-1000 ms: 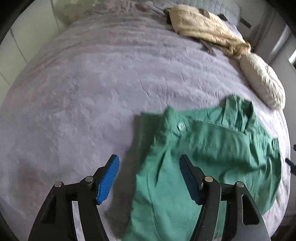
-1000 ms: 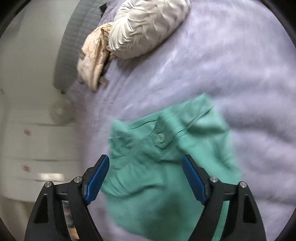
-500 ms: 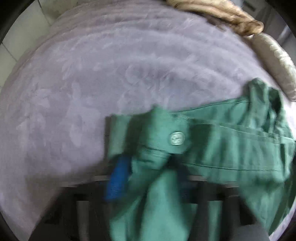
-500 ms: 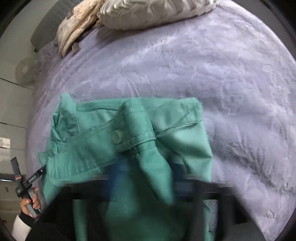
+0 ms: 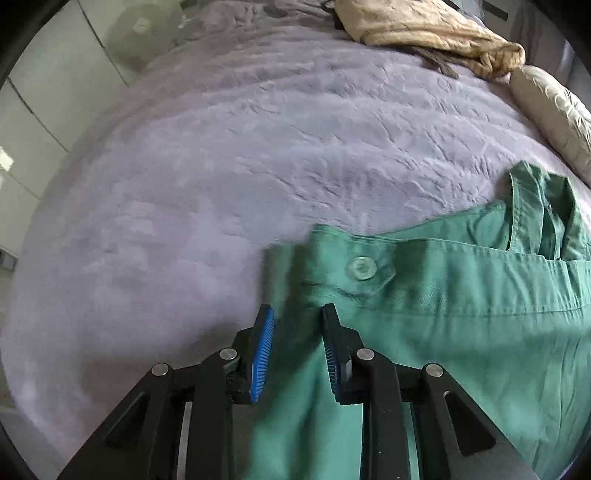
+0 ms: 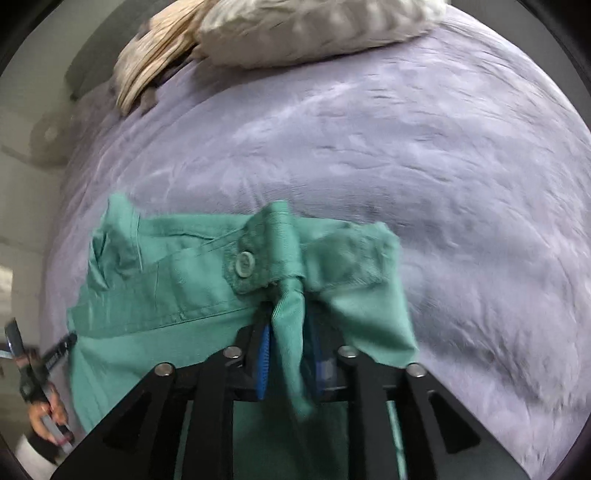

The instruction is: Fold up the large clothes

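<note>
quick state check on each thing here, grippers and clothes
left gripper: fingers partly closed, green cloth between them, grip unclear
right gripper: shut on a bunched fold
green garment: buttoned, rumpled on the bedspread
beige garment: crumpled heap
pillow: lying flat
</note>
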### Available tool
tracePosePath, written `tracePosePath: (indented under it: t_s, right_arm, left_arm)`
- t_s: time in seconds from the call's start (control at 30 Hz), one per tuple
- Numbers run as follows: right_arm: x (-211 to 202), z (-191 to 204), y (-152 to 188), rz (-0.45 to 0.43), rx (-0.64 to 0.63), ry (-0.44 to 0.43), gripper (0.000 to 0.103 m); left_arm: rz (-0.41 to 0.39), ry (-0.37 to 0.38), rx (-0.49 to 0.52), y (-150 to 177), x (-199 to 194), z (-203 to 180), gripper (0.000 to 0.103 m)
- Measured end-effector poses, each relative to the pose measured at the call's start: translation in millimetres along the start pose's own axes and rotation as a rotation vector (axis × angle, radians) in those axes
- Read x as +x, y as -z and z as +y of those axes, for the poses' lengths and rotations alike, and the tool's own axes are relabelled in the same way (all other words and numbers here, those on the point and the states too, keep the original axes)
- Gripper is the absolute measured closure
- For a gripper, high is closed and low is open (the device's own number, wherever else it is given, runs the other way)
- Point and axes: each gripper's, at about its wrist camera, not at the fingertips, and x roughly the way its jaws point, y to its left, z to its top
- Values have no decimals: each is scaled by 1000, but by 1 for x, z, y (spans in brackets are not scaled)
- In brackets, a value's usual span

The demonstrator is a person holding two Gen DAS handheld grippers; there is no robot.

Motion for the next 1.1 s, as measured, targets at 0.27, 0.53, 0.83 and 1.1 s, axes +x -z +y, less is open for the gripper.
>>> tracePosePath:
  t_s: [0.27,0.53,0.83,1.1]
  right_arm:
    - [-58,12,46,-59,-51,-77,76]
    - [-30,-10,122,50,-68,41,83]
    - [-52,-49,146,43,43,43,95]
    - [-64,-57,168,61,171,28,87]
  left_arm:
    - [28,57,-44,44,-38,20,74]
    - [111,16,41,118,-12,8,74]
    - [127,29,-43,132,-22,52,44]
    - [165,53,-28,156,-41,55,44]
